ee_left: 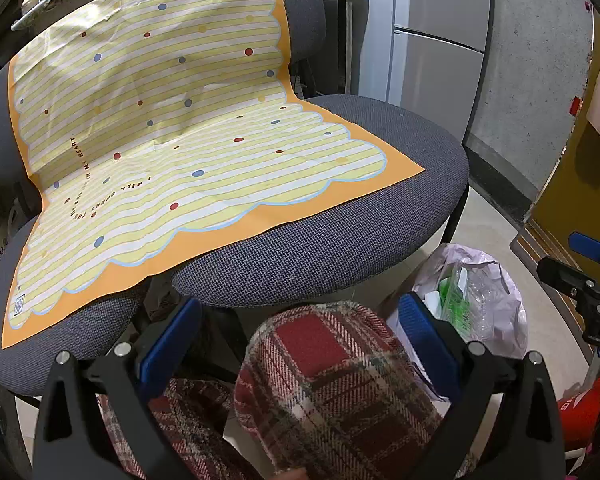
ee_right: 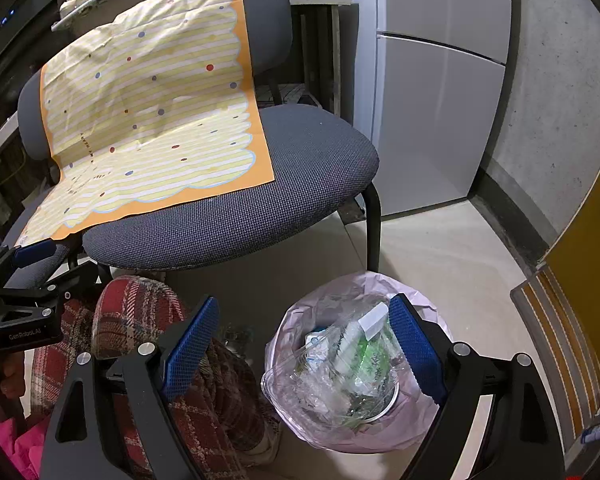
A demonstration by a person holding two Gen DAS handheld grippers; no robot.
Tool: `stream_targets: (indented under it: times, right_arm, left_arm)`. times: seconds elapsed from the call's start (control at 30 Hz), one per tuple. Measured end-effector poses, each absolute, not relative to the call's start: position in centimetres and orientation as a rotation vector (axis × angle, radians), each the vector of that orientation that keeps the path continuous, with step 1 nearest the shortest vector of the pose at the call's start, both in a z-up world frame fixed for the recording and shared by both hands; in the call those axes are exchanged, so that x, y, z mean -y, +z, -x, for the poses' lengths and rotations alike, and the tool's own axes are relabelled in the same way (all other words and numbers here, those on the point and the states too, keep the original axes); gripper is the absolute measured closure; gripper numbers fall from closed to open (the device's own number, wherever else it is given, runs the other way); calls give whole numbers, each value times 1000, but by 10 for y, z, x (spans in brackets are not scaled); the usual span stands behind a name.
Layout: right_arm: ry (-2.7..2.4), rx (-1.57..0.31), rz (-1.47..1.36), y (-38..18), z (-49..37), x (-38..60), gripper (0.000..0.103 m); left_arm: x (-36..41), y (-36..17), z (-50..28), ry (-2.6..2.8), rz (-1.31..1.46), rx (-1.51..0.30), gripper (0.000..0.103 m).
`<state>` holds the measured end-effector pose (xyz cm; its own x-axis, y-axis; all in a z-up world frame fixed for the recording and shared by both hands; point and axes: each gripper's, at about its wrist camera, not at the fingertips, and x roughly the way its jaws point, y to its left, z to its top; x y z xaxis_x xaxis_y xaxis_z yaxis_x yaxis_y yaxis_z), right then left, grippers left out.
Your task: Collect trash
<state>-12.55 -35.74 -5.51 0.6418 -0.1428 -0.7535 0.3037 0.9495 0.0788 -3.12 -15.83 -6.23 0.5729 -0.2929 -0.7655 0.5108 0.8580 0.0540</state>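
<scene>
Two grippers, left (ee_left: 296, 344) and right (ee_right: 300, 348), jaws released, one trash bin (ee_right: 428, 436), one yellow cloth (ee_left: 172, 128)

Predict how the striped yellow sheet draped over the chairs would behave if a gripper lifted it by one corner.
The sheet would probably hang floppy, since it bends up the chair back. It looks thin and creased, so likely light. It might slide off the chair seat.

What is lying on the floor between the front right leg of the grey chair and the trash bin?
Nothing: in the right wrist view, only bare pale floor tile separates the black metal chair leg from the pink-lined, plastic-filled trash bin.
</scene>
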Motion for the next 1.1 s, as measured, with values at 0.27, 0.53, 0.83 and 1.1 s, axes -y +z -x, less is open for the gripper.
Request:
stream_targets:
  times: [0.27,0.53,0.83,1.1]
  right_arm:
    - [-256,-836,-206,-55,125,358,16]
    - [-256,-839,-207,-57,125,357,16]
    - [-255,-840,-206,-57,125,358,16]
    - [-253,-840,-207,-57,125,359,16]
  left_arm:
    - [158,-62,31,-480,-284,-837,7]
    - [157,-62,30,-480,-285,-837,7]
    - [156,-62,30,-481,-285,-837,7]
    - [155,-63,29,-481,-284,-840,7]
